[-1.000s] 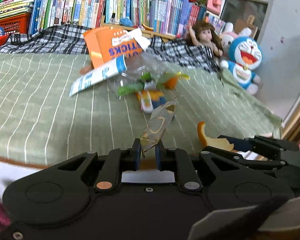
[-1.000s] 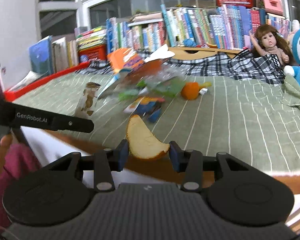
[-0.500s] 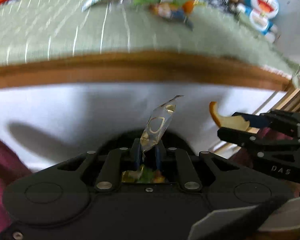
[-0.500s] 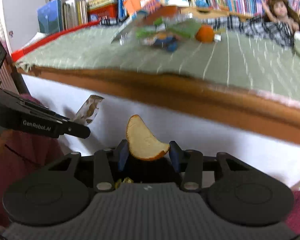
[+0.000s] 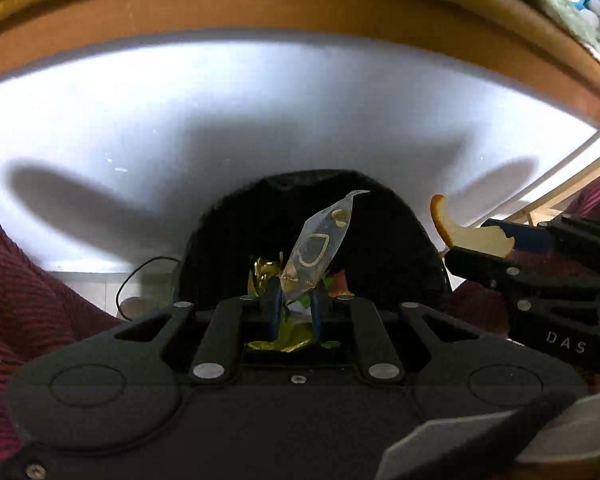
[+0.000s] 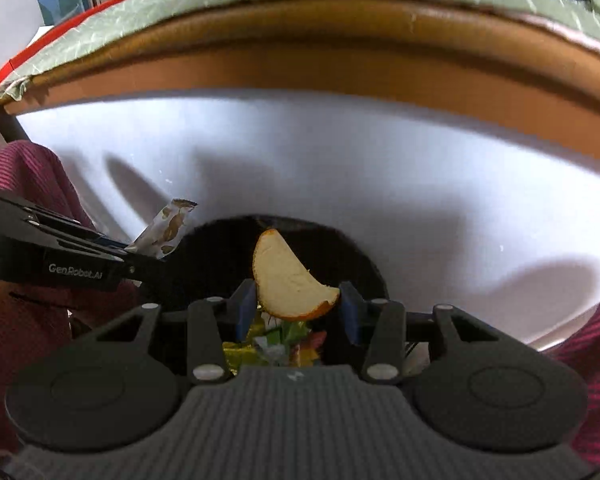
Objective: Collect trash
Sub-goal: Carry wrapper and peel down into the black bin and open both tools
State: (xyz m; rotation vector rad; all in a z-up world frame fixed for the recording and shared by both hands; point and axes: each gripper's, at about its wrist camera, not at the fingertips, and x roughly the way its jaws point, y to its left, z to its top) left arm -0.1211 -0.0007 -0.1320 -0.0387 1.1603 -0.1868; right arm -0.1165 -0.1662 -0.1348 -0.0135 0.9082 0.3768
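Left wrist view shows a black bin [image 5: 380, 240] below the bed edge [image 5: 300, 8]; over it, the left gripper [image 5: 294, 304] jaws pinch a clear wrapper [image 5: 320, 248], while the right gripper [image 6: 298, 304] jaws clamp an orange peel [image 6: 288, 284]

left gripper [image 5: 295, 307] | right gripper [image 6: 296, 307] | both lowered off bed top, apparently over black bin [image 5: 380, 240]

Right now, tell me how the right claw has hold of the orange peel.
The right claw pinches the orange peel across its lower, wider end, one pad on each tip of the crescent. The curved pith side faces the camera and the narrow end stands up free, over the black bin.
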